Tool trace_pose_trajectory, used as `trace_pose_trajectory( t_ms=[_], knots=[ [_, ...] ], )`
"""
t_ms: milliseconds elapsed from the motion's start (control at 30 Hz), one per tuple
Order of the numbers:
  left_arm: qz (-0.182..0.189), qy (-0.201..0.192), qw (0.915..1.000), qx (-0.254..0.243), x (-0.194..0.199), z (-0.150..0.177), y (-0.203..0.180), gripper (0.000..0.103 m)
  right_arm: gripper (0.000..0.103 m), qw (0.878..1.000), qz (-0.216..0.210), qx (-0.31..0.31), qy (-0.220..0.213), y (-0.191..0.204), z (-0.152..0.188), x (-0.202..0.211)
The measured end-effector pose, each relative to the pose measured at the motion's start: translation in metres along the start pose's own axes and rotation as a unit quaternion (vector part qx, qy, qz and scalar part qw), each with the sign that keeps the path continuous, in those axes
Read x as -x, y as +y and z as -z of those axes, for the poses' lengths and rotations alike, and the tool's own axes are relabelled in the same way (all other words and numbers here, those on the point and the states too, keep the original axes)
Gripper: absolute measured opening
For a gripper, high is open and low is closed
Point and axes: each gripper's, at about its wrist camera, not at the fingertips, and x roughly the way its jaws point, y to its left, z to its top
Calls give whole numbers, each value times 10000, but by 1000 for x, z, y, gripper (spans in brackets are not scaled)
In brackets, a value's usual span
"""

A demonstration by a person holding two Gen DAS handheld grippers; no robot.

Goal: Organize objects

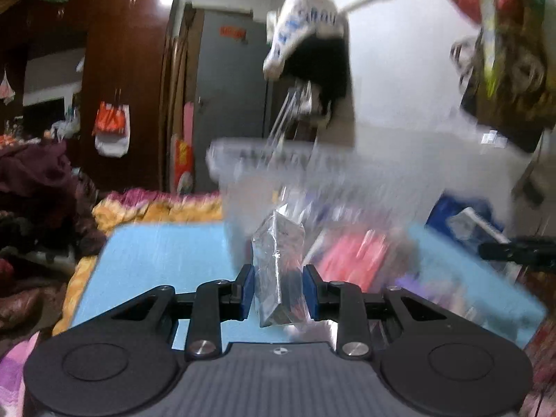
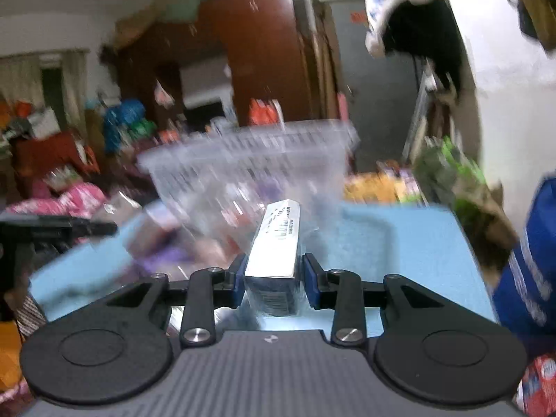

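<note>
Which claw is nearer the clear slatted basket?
Hard to call; both views are blurred. The left claw, shut on a wrapped box, and the right claw, shut on a barcoded box, each sit just short of the basket.

**Colours and patterns on inspection**

My pads [image 1: 247,290] are blue on black arms. I hold a silver-grey foil packet [image 1: 276,260] and a white box [image 2: 278,243] with black barcode stripes. Light blue mat [image 1: 156,253]; clear slotted basket [image 2: 250,160].

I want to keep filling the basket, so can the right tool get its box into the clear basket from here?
Probably yes. The right tool grips a plastic-wrapped box, and the clear basket stands straight ahead on the blue mat. Nothing solid shows between them, though blur hides detail.
</note>
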Motion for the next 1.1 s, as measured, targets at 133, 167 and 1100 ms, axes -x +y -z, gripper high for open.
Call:
trace_pose_trajectory(
  t_ms=[133, 167, 1100],
  knots=[
    [296, -299, 9991, -24, -7, -57, -17, 34, 37, 9974, -176, 454, -527, 28, -54, -4],
    [378, -310, 9988, -44, -16, -73, -23, 34, 37, 9964, -202, 568, -602, 33, -70, -11],
    [538, 507, 9964, -414, -53, 9, -37, 83, 103, 9975, -119, -135, 684, 8, 13, -36]
  ],
)
